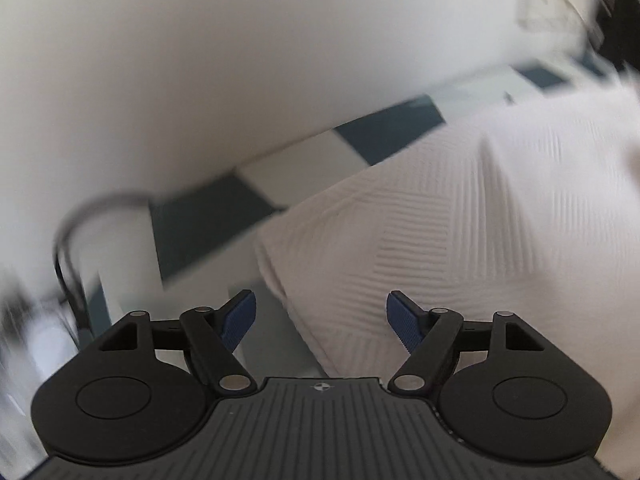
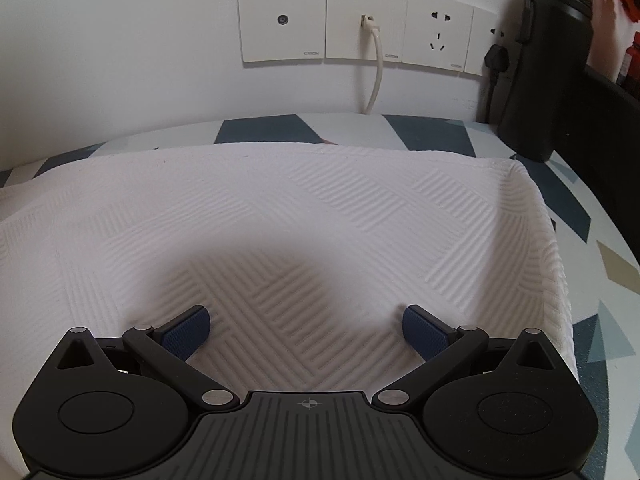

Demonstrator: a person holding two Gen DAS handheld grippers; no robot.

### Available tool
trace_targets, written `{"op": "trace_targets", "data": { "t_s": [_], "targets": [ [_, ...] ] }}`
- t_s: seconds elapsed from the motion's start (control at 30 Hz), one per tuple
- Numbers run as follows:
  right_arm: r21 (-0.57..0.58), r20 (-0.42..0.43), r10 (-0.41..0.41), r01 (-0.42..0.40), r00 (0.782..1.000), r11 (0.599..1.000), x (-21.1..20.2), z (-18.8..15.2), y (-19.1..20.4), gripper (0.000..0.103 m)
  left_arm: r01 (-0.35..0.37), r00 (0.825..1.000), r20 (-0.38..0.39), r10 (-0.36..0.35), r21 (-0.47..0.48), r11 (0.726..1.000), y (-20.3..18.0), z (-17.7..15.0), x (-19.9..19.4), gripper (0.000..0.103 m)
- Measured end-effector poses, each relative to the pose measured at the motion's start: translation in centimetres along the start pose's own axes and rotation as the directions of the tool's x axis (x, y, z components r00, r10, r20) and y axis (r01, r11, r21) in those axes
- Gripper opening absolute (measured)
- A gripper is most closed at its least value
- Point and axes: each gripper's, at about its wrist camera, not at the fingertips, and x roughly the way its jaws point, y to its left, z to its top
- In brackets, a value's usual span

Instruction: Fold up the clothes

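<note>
Your right gripper (image 2: 306, 332) hangs low over the white cloth (image 2: 280, 216), jaws spread wide with nothing between them, and it casts a soft shadow on the ribbed weave just ahead. The cloth lies flat on the patterned bench (image 2: 600, 264), with its right edge folded down near the bench rim and its far edge close to the wall. Behind it, along the wall, you have a row of sockets (image 2: 356, 22) with a white cable (image 2: 376, 76) dropping to the bench. A black flask (image 2: 540, 64) stands at the far right corner, just beyond the cloth's corner, with a black plug (image 2: 496, 60) beside it on the wall.

Your left gripper (image 1: 321, 320) is also open and empty. Its view is blurred. The cloth (image 1: 460, 220) fills the right side there, and its near corner edge runs down between the jaws. To the left of it, the blue-and-white bench (image 1: 208, 216) shows bare, meeting the white wall (image 1: 200, 60). At far left a dark curved wire-like shape (image 1: 76, 232) rises near the bench edge; it is too smeared to identify.
</note>
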Motion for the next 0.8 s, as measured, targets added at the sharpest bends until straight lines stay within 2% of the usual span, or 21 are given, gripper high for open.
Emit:
{"op": "trace_targets", "data": {
  "t_s": [0.1, 0.2, 0.37, 0.4, 0.43, 0.47, 0.5, 0.57, 0.67, 0.8],
  "targets": [
    [-0.001, 0.006, 0.000, 0.000, 1.000, 1.000, 0.0, -0.1, 0.0, 0.102, 0.089, 0.992, -0.064, -0.104, -0.199, 0.976, 1.9, -0.8, -0.9, 0.074],
    [-0.001, 0.011, 0.000, 0.000, 1.000, 1.000, 0.0, -0.1, 0.0, 0.102, 0.137, 0.975, -0.124, -0.185, -0.323, 0.937, 2.2, -1.9, -0.4, 0.071],
    [0.000, 0.012, -0.004, 0.004, 1.000, 1.000, 0.1, 0.0, 0.1, 0.102, 0.157, 0.972, -0.090, -0.216, -0.434, 0.887, 3.6, -3.5, -0.4, 0.058],
    [0.000, 0.012, -0.003, 0.003, 1.000, 1.000, 0.1, 0.1, 0.1, 0.102, 0.163, 0.973, -0.074, -0.217, -0.444, 0.881, 3.7, -3.6, -0.6, 0.055],
    [-0.001, 0.013, -0.003, 0.003, 1.000, 1.000, 0.1, 0.1, 0.1, 0.102, 0.169, 0.974, -0.058, -0.218, -0.451, 0.876, 3.8, -3.7, -0.8, 0.042],
    [-0.002, 0.013, -0.002, 0.002, 1.000, 1.000, 0.1, 0.0, 0.1, 0.102, 0.179, 0.975, -0.040, -0.219, -0.442, 0.879, 3.7, -3.7, -1.0, 0.024],
    [-0.003, 0.014, -0.002, 0.002, 1.000, 1.000, 0.1, 0.0, 0.1, 0.102, 0.180, 0.977, -0.030, -0.213, -0.420, 0.889, 3.2, -3.7, -1.4, 0.021],
    [-0.004, 0.016, -0.001, 0.001, 1.000, 1.000, 0.1, 0.0, 0.1, 0.102, 0.141, 0.987, -0.027, -0.161, -0.346, 0.927, 2.0, -3.5, -1.6, 0.021],
    [-0.004, 0.017, -0.002, 0.002, 1.000, 1.000, 0.1, 0.0, 0.2, 0.102, 0.107, 0.991, -0.041, -0.127, -0.333, 0.937, 1.4, -3.5, -0.9, 0.021],
    [-0.006, 0.020, 0.000, 0.000, 1.000, 1.000, 0.1, 0.0, 0.2, 0.102, 0.173, 0.985, 0.051, -0.166, -0.399, 0.901, 1.8, -3.7, -0.3, 0.021]
  ]
}}
